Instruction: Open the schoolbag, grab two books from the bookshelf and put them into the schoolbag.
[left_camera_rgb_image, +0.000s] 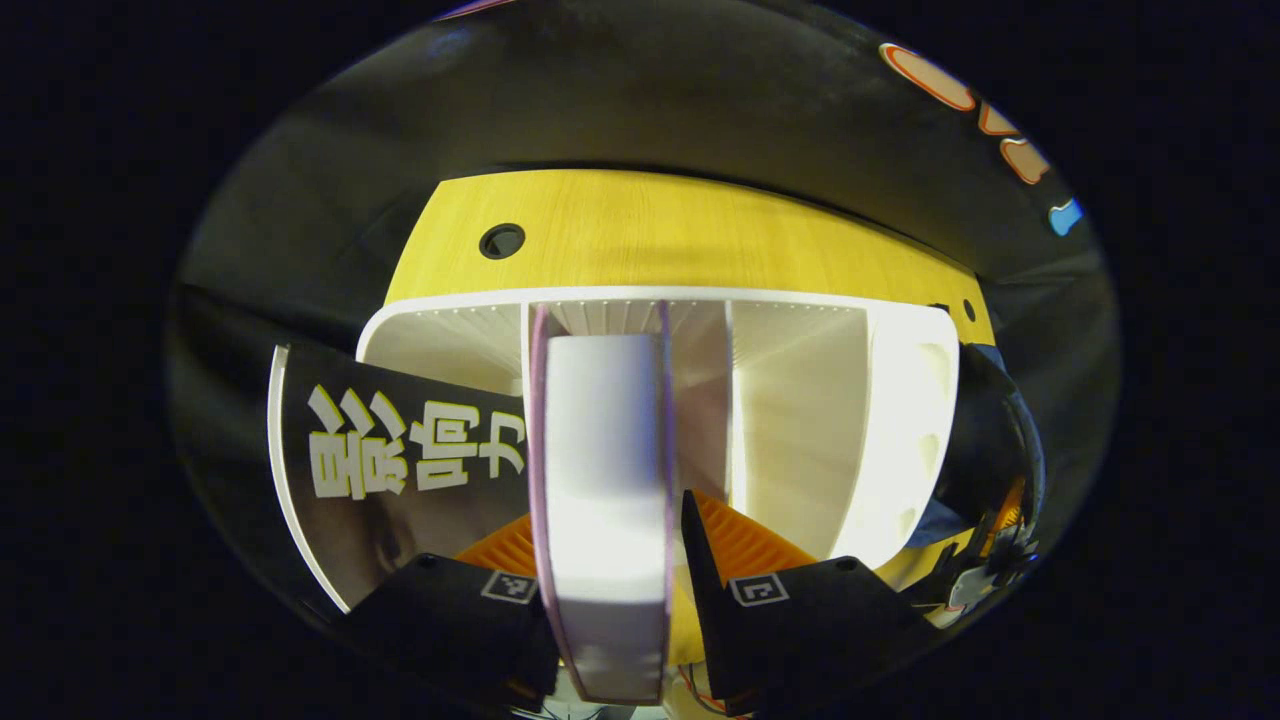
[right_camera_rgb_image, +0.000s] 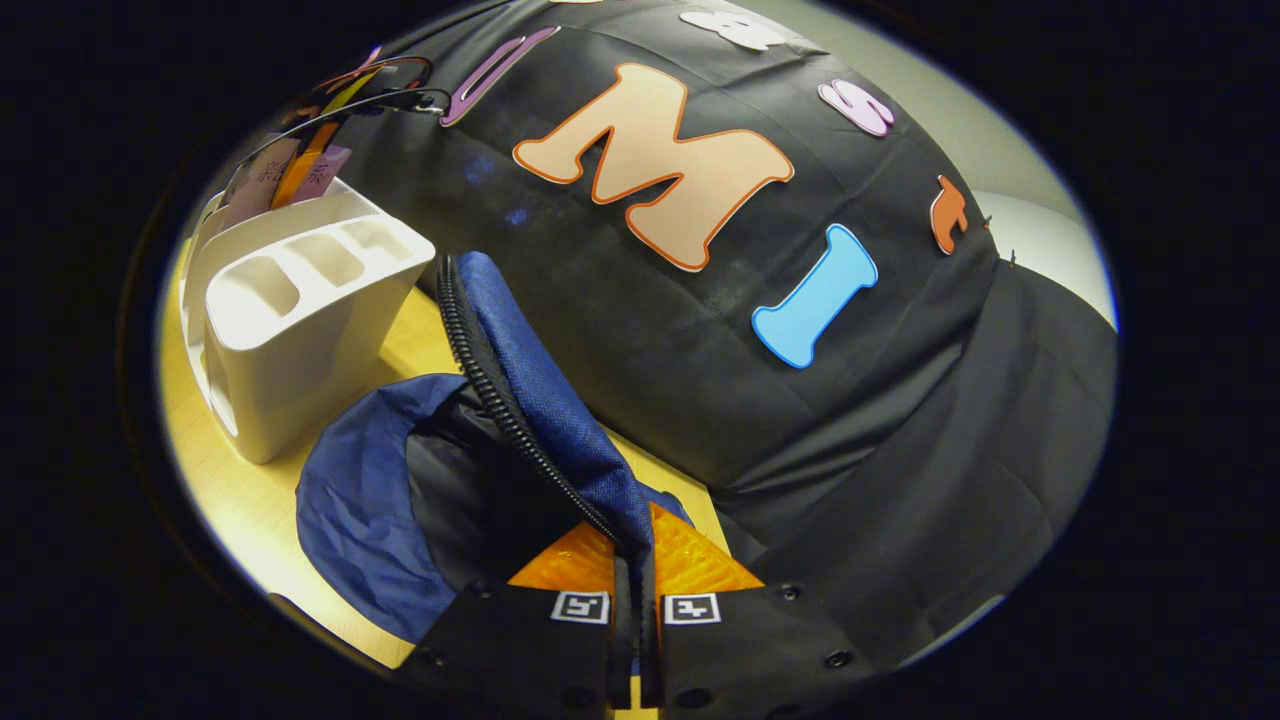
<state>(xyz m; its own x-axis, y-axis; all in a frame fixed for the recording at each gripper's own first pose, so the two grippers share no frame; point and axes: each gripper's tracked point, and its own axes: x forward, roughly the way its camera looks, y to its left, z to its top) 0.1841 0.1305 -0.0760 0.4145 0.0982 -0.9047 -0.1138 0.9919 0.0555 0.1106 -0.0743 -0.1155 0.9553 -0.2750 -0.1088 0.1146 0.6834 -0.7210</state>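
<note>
In the left gripper view a pink-covered book (left_camera_rgb_image: 605, 470) stands edge-on, its white pages facing me, in a middle slot of the white bookshelf (left_camera_rgb_image: 800, 420). My left gripper (left_camera_rgb_image: 612, 560) is shut on it, one finger on each cover. A black-covered book (left_camera_rgb_image: 400, 450) leans out to the left. In the right gripper view the blue schoolbag (right_camera_rgb_image: 370, 510) lies open on the table, showing its dark lining. My right gripper (right_camera_rgb_image: 632, 570) is shut on the bag's zipper edge (right_camera_rgb_image: 490, 380) and holds the flap up. The bag (left_camera_rgb_image: 985, 430) and the right gripper (left_camera_rgb_image: 985, 575) also appear at the left gripper view's right edge.
The yellow wooden table (left_camera_rgb_image: 650, 230) has a round cable hole (left_camera_rgb_image: 502, 241) behind the shelf. In the right gripper view the bookshelf (right_camera_rgb_image: 290, 330) stands just left of the bag with books (right_camera_rgb_image: 290, 165) sticking up from it. The booth's cloth wall (right_camera_rgb_image: 900, 450) hangs close behind.
</note>
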